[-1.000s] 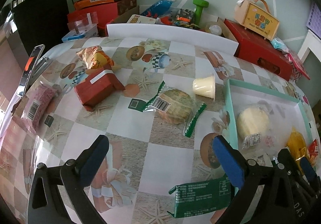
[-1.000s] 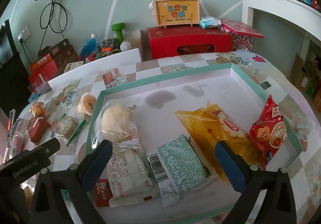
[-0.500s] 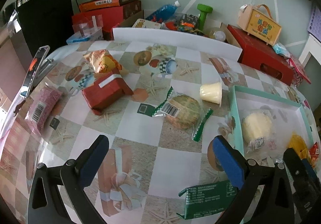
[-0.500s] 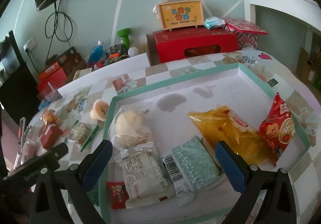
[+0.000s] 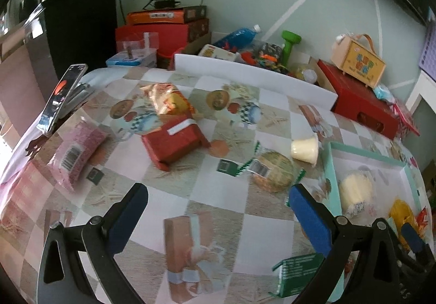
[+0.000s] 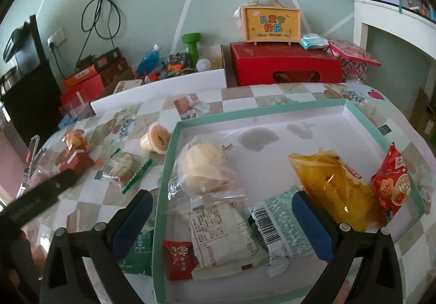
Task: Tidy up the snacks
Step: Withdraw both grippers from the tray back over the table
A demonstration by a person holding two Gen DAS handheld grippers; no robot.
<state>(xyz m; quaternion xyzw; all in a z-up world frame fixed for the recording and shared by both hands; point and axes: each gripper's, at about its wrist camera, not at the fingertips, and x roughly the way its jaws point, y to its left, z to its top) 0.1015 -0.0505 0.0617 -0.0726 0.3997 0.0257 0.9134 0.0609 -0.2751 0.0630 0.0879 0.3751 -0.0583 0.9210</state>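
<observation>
While both grippers are hovering empty above the table, the job is standing part done: five or six packets are lying in the teal-rimmed tray (image 6: 362, 124), and several snacks are waiting loose on the checked tablecloth (image 5: 174, 195).

Left gripper (image 5: 216, 212): jaws spread wide, nothing between them, held above bare cloth. Ahead of it and a little to its right, the round cake in a clear wrapper (image 5: 272, 171) is lying flat, apart from the tray's near wall. Just beyond that, the pudding cup (image 5: 305, 150) is lying on its side, close to the tray's corner. Further ahead sits the red box (image 5: 174, 141), with an orange foil bag (image 5: 169, 99) touching its far side. Off to the left, the pink packet (image 5: 76, 155) is lying near the table edge. A green packet (image 5: 297, 272) is sitting under the gripper's right finger, against the tray's outer wall.

Right gripper (image 6: 222, 218): also wide open and empty, hanging over the tray's near end, above the white wrapped bar (image 6: 226, 233) and the teal barcode packet (image 6: 283, 219).

Judgement: the left gripper is lining up for the next pick, the round cake being the likeliest. Advice: be coming down straight over the cake's middle, fingers straddling the disc rather than the crinkly wrapper ends, which look slippery. Closing gently matters; the cake looks crushable. Free floor in the tray is showing at the far end, beyond the bun (image 6: 204, 165).
</observation>
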